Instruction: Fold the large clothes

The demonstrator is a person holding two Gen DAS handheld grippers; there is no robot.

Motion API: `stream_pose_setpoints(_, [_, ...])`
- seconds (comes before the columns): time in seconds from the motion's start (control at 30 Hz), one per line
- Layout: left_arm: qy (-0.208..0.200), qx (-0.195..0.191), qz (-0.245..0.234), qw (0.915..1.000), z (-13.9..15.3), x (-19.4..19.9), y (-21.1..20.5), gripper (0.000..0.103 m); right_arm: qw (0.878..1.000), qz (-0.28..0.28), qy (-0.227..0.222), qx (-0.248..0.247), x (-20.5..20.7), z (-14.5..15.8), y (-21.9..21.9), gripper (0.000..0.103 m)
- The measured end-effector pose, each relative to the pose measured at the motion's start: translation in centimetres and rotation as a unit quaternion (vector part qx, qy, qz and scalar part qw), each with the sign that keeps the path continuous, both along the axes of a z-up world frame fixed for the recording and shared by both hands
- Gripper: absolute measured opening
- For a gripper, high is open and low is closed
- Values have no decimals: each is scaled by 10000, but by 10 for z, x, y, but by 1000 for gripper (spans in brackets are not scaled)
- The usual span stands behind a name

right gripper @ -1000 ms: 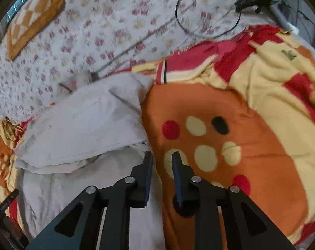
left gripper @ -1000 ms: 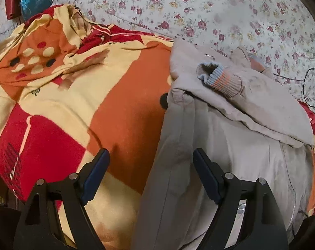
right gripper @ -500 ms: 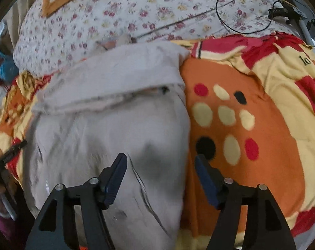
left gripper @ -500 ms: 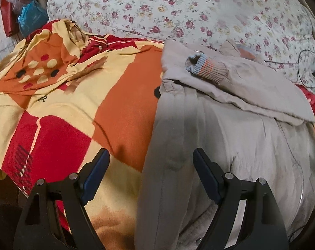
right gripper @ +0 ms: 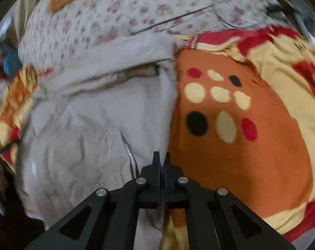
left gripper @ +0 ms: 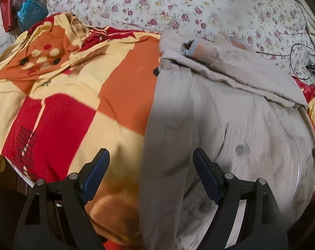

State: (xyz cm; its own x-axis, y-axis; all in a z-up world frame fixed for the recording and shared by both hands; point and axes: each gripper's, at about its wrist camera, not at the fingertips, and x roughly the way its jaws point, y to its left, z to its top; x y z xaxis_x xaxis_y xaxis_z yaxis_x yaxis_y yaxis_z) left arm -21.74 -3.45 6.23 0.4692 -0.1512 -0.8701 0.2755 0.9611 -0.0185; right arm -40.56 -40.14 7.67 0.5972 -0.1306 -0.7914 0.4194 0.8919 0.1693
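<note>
**One grey jacket, two tools, one wide and one pinched shut**

One large pale grey cloth jacket (left gripper: 230, 125) lies flat on the bed, on top of one fleece blanket in orange, red and cream blocks with coloured dots (left gripper: 78, 95); its top part is folded down over the body, and one ribbed cuff with blue and orange stripes (left gripper: 201, 51) sits on that fold; one round metal snap (left gripper: 239, 150) shows on the front; behind it all, one white bedsheet with small red flowers (left gripper: 178, 6); one black cable (left gripper: 299, 60) loops at the far right; one blue plastic bag (left gripper: 30, 14) and one red bag (left gripper: 6, 14) sit in the far left corner.

Now the tools, two of them: the left tool (left gripper: 151, 175) stands wide apart, its blue-padded fingers (left gripper: 97, 173) straddling the jacket's left edge, gripping nothing; the right tool (right gripper: 161, 162) has just been closing, and its fingers (right gripper: 156, 166) stand together right at the jacket's right edge where it meets the blanket; whether a thin fold of cloth is pinched between them, the blur won't let me tell.
</note>
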Motion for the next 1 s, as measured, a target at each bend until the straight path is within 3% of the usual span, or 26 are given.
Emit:
stream_pose_setpoints(0.1, [72,23,54,10000,-4,-6,7,82,9991,-200,85,-363,-8,5,-5,0])
stream_pose_setpoints(0.2, [234,-29,93,9997,-9,-10,12,82,9995,-166,11,-268,-14,7,-6,0])
stream_pose_setpoints(0.3, [259,-11,89,9996,-11,-15,15,82,9999,3,-92,83,-19,10,1,21])
stream_pose_setpoints(0.33, [251,-7,83,9997,-11,-17,16,82,9995,111,-105,272,-20,9,4,48])
stream_pose_setpoints(0.37, [248,-5,86,9997,-10,-19,17,82,9991,206,-41,363,-22,7,8,58])
stream_pose_setpoints(0.53, [250,2,76,9997,-10,-24,19,82,9982,459,341,180,-27,0,30,58])
stream_pose_setpoints(0.77, [335,-61,20,9994,-8,-29,21,82,9952,591,447,640,-41,-6,37,57])
stream_pose_setpoints(1.0, [793,-303,-267,9960,-16,-45,23,82,9890,794,848,913,-52,-18,48,59])
